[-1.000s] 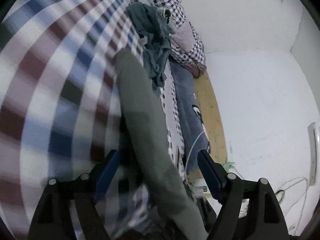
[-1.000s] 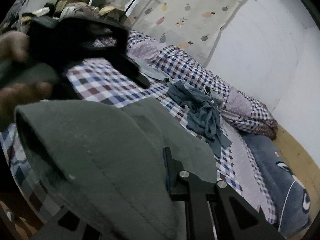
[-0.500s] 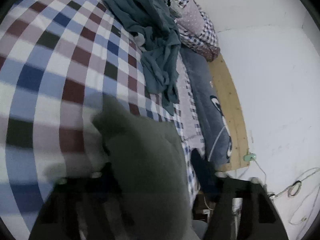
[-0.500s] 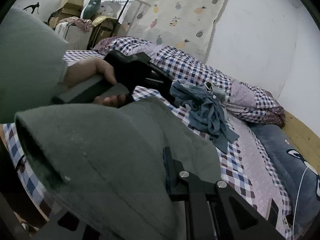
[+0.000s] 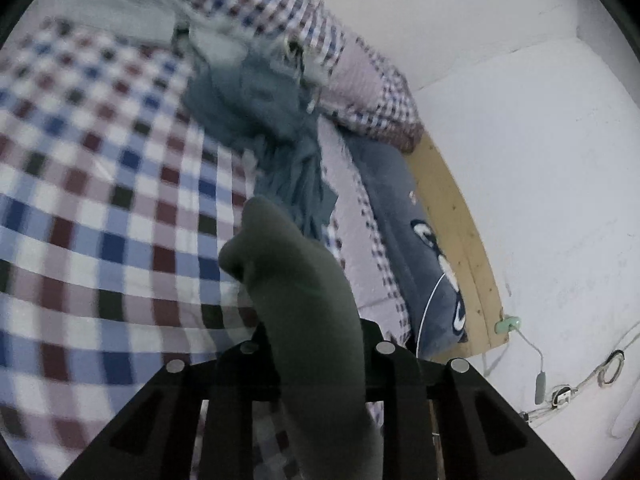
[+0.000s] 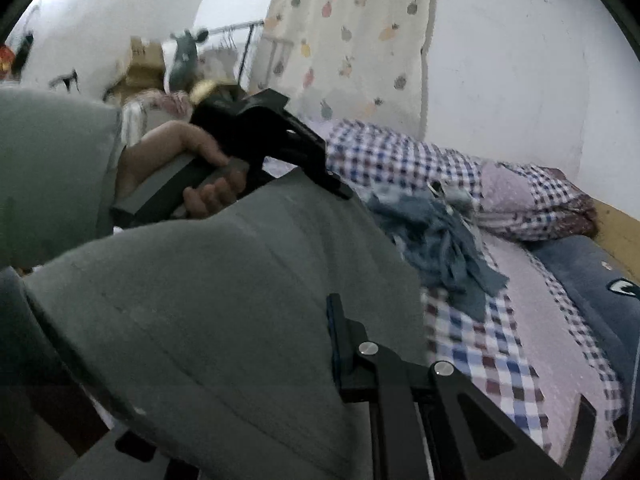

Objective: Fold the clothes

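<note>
A home bedroom, bed with checked sheet (image 5: 100, 208), rumpled checked quilt (image 6: 420, 160), fruit-print curtain (image 6: 352, 40), clothes rail (image 6: 236, 28), cardboard boxes (image 6: 140, 64), whitewashed walls (image 5: 540, 140)

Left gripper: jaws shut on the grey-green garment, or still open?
Shut. The left gripper has its jaws drawn together, pinching the grey-green garment, which bunches up between them.

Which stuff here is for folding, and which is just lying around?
For folding: grey-green garment, held by the left tool and right tool; blue garment waiting on the bed.

Lying around: checked quilt, navy pillow, fruit-print curtain, cables.
</note>
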Demonstrator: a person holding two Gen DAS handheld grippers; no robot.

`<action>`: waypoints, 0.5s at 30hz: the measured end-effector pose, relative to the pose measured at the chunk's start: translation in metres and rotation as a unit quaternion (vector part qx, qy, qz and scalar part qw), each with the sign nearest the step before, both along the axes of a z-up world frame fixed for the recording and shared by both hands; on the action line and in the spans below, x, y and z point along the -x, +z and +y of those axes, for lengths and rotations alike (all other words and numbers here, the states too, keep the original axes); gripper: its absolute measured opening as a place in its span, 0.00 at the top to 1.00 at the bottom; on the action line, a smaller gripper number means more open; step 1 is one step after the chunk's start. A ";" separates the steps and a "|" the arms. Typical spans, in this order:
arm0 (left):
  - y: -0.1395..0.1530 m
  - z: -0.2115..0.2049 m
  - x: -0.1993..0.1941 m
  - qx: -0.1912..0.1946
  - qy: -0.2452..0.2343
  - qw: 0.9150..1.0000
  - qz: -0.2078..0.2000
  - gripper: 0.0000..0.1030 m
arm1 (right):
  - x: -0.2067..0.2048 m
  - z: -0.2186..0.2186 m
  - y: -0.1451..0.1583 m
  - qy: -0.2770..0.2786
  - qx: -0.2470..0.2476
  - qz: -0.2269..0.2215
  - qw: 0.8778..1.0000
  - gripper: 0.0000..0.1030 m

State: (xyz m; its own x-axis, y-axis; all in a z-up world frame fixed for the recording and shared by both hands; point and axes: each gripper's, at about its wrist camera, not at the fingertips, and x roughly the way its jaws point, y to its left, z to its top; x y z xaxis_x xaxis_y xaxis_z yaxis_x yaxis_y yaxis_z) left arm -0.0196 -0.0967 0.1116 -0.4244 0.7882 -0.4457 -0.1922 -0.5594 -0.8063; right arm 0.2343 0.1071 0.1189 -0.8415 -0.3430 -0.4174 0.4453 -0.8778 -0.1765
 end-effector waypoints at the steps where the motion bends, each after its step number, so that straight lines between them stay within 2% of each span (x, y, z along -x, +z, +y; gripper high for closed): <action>1: 0.013 -0.011 -0.007 0.004 0.009 1.000 0.006 0.78 | -0.001 -0.003 0.007 0.009 0.008 0.002 1.000 0.91; 4: 0.053 -0.050 -0.029 0.021 0.046 0.999 0.020 0.78 | -0.001 -0.021 0.030 0.052 0.039 0.005 0.998 0.91; 8: 0.090 -0.116 -0.060 0.035 0.123 0.992 0.014 0.79 | 0.013 -0.050 0.058 0.116 0.081 -0.002 0.990 0.91; 12: 0.118 -0.200 -0.092 0.036 0.200 0.979 0.017 0.79 | 0.038 -0.096 0.084 0.192 0.116 -0.014 0.974 0.91; 15: 0.133 -0.265 -0.113 0.043 0.254 0.966 0.019 0.79 | 0.059 -0.146 0.098 0.245 0.118 -0.020 0.962 0.91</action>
State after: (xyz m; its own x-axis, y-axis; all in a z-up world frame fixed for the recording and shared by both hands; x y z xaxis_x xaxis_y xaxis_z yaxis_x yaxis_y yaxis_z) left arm 0.0929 -0.3612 0.2445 -0.7644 0.4338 -0.4769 0.0962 -0.6547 -0.7497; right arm 0.1751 -0.0388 0.2169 -0.5394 -0.7836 -0.3083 0.8182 -0.5742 0.0279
